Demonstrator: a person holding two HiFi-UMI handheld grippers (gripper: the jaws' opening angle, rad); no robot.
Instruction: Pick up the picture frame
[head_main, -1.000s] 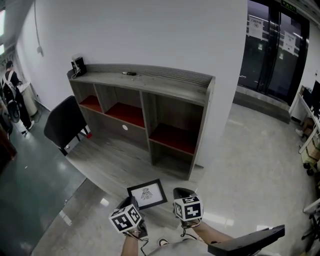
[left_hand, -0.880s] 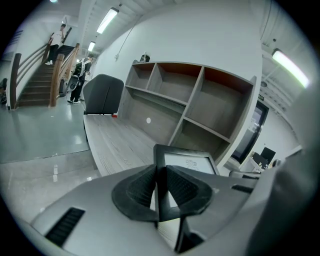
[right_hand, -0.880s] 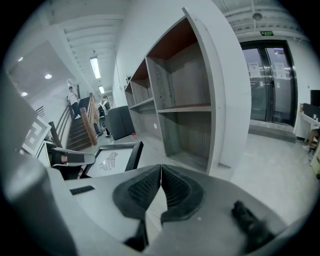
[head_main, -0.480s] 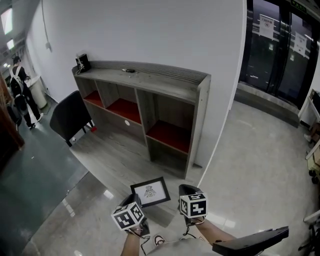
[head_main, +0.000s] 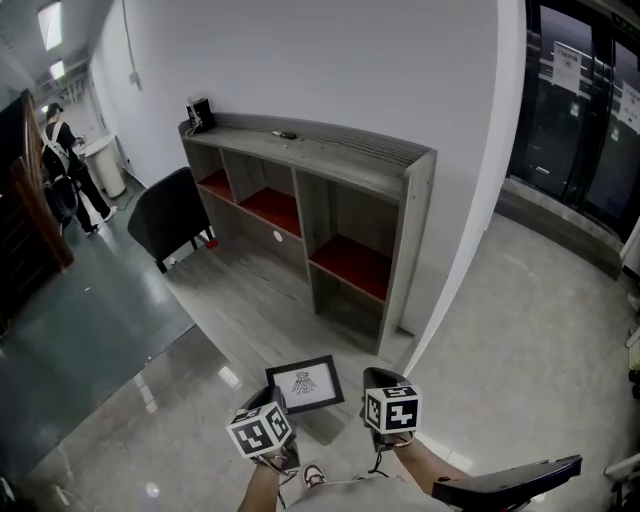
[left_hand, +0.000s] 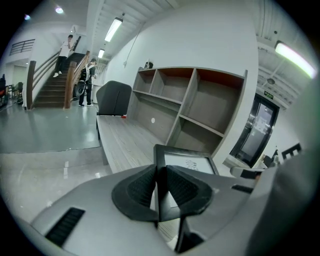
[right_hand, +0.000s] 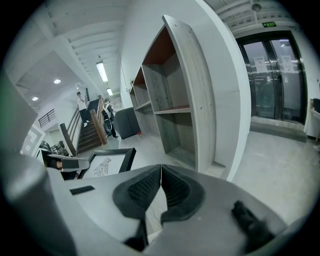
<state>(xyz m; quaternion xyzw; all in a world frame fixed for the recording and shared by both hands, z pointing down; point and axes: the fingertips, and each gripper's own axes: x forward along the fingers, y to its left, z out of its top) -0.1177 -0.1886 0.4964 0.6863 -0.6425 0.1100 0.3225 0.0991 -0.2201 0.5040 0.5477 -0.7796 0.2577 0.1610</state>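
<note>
Picture frame (head_main: 304, 384) clamped by its edge in left gripper (left_hand: 159, 186); right gripper (right_hand: 160, 186) jaws pressed together, nothing held.

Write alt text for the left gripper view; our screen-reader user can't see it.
The left gripper is shut on the near edge of a black picture frame. Beyond stand a grey shelf unit and a stairway with people.

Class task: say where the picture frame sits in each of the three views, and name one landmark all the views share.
Head view: picture frame at bottom centre.
Left gripper view: picture frame at centre, edge gripped by the left gripper.
Right gripper view: picture frame at lower left.
Shared landmark: grey shelf unit, behind it in all three.
</note>
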